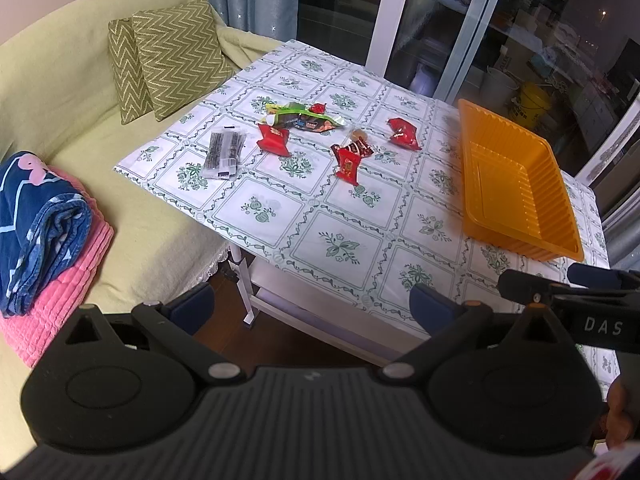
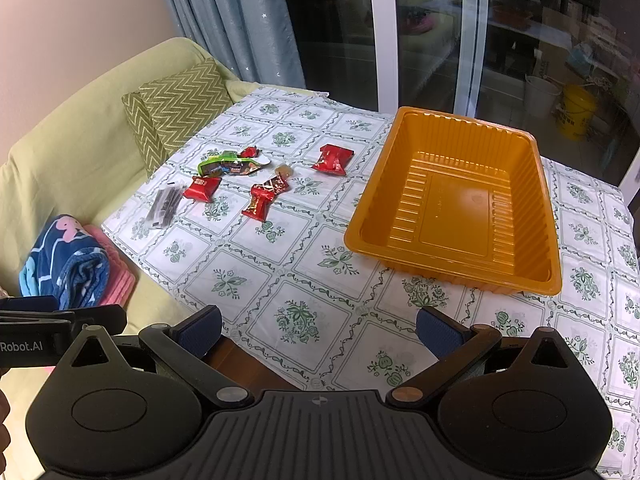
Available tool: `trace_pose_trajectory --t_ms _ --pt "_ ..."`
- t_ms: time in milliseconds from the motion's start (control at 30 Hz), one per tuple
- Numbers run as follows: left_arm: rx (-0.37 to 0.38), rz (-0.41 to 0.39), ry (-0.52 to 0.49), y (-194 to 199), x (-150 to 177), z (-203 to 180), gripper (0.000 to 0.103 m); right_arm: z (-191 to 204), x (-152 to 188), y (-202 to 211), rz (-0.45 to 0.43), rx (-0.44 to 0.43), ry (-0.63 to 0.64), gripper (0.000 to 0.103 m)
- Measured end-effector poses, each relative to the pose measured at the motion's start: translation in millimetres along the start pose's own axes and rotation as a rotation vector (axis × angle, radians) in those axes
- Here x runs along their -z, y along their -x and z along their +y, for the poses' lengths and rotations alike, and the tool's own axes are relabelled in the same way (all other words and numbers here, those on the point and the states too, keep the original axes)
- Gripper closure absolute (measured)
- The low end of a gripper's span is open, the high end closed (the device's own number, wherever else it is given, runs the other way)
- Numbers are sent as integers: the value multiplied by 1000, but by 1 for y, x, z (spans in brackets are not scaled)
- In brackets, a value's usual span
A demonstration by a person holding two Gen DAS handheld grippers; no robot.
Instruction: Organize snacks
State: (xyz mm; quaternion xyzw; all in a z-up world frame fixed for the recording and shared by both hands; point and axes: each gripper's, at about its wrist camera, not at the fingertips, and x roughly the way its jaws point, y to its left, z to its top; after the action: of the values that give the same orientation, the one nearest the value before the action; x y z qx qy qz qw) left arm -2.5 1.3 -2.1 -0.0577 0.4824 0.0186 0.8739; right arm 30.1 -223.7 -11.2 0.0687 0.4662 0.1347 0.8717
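Several snack packets lie scattered on the floral tablecloth [image 1: 276,216]: red packets [image 1: 274,138] [image 2: 333,159], a green and brown packet [image 1: 304,118] [image 2: 228,165], and a dark clear-wrapped pack [image 1: 224,154] [image 2: 164,206]. An empty orange plastic tray [image 1: 480,208] [image 2: 460,200] stands on the table's right side. My left gripper [image 1: 312,304] is open, held back off the table's near edge. My right gripper [image 2: 320,330] is open too, above the near edge, in front of the tray. Nothing is between either pair of fingers.
A pale green sofa [image 1: 60,92] with a zigzag cushion [image 1: 172,60] [image 2: 176,108] flanks the table's left side. Folded blue and pink blankets [image 1: 44,224] [image 2: 76,264] lie on it. Glass sliding doors [image 2: 420,32] stand behind the table.
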Motion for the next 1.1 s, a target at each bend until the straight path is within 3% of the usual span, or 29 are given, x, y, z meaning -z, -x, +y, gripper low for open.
trace_pose_trajectory --t_ms 1100 --pt "3 2 4 -2 -1 0 0 -4 0 -3 5 -5 2 0"
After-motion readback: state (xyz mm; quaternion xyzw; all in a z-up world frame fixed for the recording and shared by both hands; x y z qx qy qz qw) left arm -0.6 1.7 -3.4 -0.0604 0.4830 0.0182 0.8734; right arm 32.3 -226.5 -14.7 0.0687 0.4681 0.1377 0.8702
